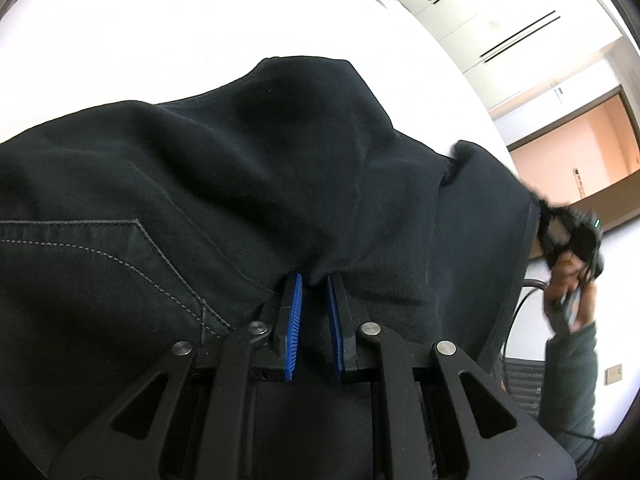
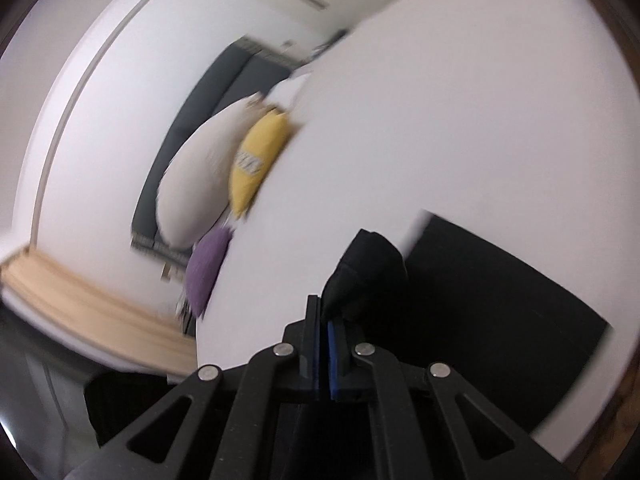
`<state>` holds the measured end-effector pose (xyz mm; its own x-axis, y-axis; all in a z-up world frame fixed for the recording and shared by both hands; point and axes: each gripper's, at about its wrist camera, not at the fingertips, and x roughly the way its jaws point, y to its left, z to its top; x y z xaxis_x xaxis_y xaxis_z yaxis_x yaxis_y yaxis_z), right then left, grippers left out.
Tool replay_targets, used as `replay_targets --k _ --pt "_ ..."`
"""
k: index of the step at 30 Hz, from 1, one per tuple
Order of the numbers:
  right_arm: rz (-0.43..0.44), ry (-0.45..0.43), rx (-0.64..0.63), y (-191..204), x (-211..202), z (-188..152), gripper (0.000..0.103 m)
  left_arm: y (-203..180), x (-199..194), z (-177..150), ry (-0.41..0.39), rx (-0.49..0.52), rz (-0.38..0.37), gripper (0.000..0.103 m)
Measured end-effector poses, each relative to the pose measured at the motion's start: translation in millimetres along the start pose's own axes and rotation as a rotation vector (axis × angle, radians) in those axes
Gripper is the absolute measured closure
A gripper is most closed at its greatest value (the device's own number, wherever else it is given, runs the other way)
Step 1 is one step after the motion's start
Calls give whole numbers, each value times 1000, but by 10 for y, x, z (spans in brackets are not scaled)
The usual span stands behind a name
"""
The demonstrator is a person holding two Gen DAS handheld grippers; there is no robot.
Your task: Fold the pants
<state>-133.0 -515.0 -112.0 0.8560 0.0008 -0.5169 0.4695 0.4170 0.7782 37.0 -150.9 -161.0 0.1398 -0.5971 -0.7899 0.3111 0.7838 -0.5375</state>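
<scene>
We have the pants [image 1: 168,184] spread over a white table [image 1: 120,40], black denim with grey stitching and a pocket seam at the left of the left wrist view. Our left gripper [image 1: 313,280] is clenched on a bunched fold of that cloth, which rises into a dark hump just ahead of the blue pads [image 1: 294,312]. Further right in that view, a loose edge of the pants hangs off toward our right hand [image 1: 568,280], which holds the other tool beyond the table's rim.

In the blurred right wrist view, a white pillow [image 2: 196,184], a yellow one [image 2: 256,164] and a purple one [image 2: 208,268] lie by the table's far edge. Our right gripper [image 2: 325,312] is pinched nearly closed on a small peak of black cloth [image 2: 368,268], lifted off the table; to its right more of the pants lies flat [image 2: 500,300].

We judge this denim fairly heavy and limp: it will sag between our two grips, drape rather than hold a crease, and its coarse weave should not slip from the ribbed pads. Thick seams and hems look the surest places to hold, since a single thin layer could pull free under the hanging weight. We would keep both grips on edges at matching height so the fold falls square.
</scene>
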Motion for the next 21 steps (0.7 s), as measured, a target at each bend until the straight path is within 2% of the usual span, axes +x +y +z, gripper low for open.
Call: replay_targets --k 2,5,14,21 --pt "-30 -5 71 -283 -33 -71 99 -42 -55 33 0 -2 11 90" --pt "-57 -24 94 -500 -124 -151 99 -108 -33 26 -2 -14 26 90" --pt "-29 -81 106 -612 -258 -142 99 -233 -25 -34 -32 -11 64 90" --pt "-47 -149 140 -823 -377 -315 99 -266 -26 -117 -60 19 42 90"
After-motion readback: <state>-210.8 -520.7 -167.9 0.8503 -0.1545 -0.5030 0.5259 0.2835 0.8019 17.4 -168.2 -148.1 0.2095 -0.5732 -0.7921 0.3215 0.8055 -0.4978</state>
